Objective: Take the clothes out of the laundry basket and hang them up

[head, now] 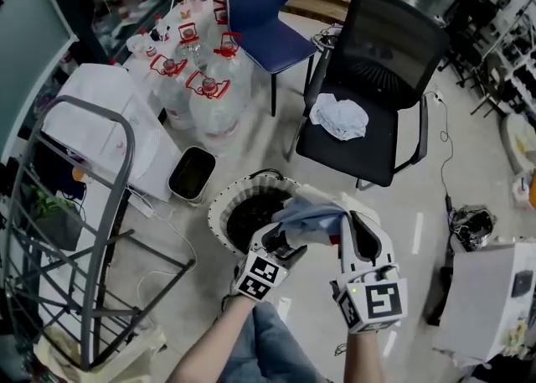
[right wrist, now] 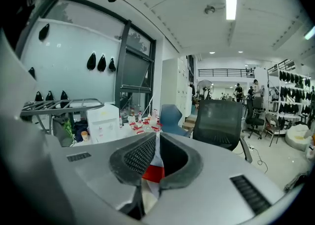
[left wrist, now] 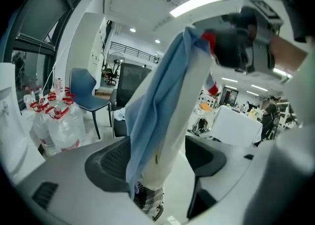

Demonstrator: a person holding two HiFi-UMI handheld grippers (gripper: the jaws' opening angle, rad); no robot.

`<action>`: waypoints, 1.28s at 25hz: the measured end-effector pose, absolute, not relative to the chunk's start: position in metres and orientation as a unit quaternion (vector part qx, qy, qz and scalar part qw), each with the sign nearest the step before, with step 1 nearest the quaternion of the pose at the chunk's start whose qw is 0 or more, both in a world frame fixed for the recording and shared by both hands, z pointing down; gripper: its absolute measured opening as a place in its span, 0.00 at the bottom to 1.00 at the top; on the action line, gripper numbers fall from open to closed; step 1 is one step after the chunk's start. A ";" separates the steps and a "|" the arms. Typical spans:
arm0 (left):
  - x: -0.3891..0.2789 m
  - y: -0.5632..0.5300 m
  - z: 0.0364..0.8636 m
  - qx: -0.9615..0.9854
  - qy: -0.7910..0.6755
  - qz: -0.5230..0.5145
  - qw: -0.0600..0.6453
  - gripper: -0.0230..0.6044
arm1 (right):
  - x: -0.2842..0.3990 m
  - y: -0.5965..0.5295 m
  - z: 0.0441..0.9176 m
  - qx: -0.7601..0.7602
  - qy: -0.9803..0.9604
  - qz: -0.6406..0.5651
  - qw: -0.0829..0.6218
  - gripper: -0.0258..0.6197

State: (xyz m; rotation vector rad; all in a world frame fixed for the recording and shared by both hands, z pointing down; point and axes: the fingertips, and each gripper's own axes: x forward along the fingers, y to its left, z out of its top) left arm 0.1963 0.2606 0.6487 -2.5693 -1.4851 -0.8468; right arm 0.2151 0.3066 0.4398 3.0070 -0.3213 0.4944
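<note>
Right tongs (right wrist: 156,156) clamp the blue-white garment's (left wrist: 162,111) top; it hangs lengthwise between my left tongs' (left wrist: 157,166) wide-open, untouching jaws.

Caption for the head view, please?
Right tongs hold a blue-and-white garment above the laundry basket; left tongs open.

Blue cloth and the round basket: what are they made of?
The blue cloth looks like soft, matte fabric, maybe cotton: it hangs limp in folds. The round basket looks like white plastic or stiff mesh; its rim seems dotted with small holes, too small to be sure.
</note>
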 end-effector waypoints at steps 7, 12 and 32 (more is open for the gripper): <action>0.192 0.281 0.676 -0.834 -0.462 -0.293 0.078 0.57 | 0.201 0.299 0.419 0.981 -0.113 0.150 0.041 0.08; 0.197 0.284 0.675 -0.834 -0.461 -0.294 0.074 0.11 | 0.194 0.306 0.414 0.983 -0.104 0.147 0.031 0.08; 0.242 0.152 0.534 -0.931 -0.309 -0.190 -0.047 0.09 | 0.187 0.330 0.420 0.986 -0.065 0.150 0.031 0.08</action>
